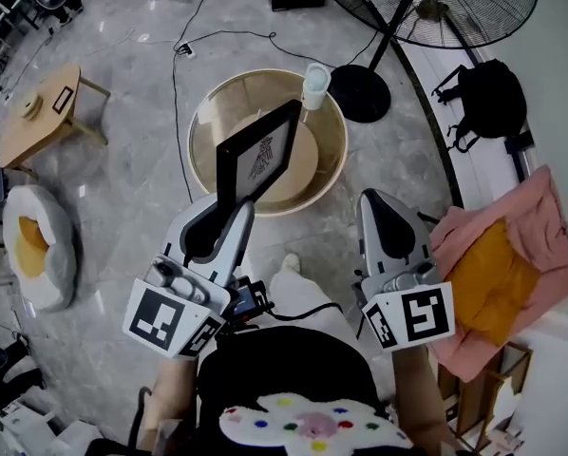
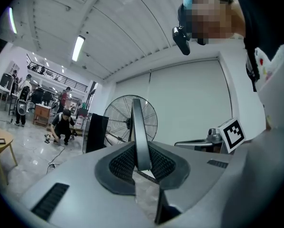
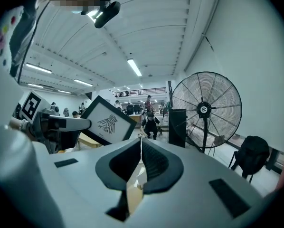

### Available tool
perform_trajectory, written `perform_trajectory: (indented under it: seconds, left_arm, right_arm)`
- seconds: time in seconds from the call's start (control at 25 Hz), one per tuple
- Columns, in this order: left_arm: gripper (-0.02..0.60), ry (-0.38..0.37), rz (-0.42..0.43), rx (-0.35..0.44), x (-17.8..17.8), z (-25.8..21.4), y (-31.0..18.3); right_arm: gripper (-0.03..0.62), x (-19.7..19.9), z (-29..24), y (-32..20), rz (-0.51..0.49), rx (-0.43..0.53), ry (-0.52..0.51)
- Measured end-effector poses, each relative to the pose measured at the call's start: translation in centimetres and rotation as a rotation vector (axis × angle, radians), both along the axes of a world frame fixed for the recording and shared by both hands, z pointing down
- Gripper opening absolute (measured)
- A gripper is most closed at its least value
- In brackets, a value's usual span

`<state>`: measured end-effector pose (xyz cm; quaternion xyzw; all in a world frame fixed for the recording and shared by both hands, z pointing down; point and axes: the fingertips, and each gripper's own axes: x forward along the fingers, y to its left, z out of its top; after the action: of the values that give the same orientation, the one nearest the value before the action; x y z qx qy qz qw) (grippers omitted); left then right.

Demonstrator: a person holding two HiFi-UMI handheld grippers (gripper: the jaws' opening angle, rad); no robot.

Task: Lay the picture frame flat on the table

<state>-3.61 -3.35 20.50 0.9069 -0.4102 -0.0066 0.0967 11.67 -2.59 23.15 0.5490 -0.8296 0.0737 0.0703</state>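
Observation:
A black picture frame (image 1: 260, 155) with a white bird print is held upright and tilted above the round wooden table (image 1: 333, 126). My left gripper (image 1: 229, 207) is shut on the frame's lower corner. In the left gripper view the frame (image 2: 138, 127) stands edge-on between the pads of the left gripper (image 2: 141, 163). To the right, my right gripper (image 1: 379, 202) is shut on nothing, off the table's near right side. The right gripper view shows the frame (image 3: 106, 122) at the left, past the closed right gripper (image 3: 141, 144).
A white cup (image 1: 316, 85) stands at the table's far rim. A large floor fan (image 1: 436, 8) and a black backpack (image 1: 493, 98) are at the far right. Pink and orange cloth (image 1: 512, 264) lies to the right. A small wooden table (image 1: 42, 112) and a cushion (image 1: 37, 245) are at the left.

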Motion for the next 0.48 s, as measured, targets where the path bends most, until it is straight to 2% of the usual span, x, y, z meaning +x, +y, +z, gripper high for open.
perform_trajectory:
  seconds: [0.12, 0.28, 0.48]
  left_arm:
    - [0.072, 0.014, 0.012, 0.003, 0.5, -0.6, -0.6]
    - [0.072, -0.025, 0.01, 0.002, 0.3, -0.3, -1.2]
    - [0.072, -0.009, 0.037, -0.001, 0.6, -0.8, -2.4]
  right_arm:
    - [0.035, 0.0, 0.2, -0.8, -0.006, -0.005, -0.007]
    - [0.035, -0.1, 0.0, -1.4, -0.008, -0.003, -0.01]
    - [0.035, -0.1, -0.5, -2.4, 0.005, 0.005, -0.005]
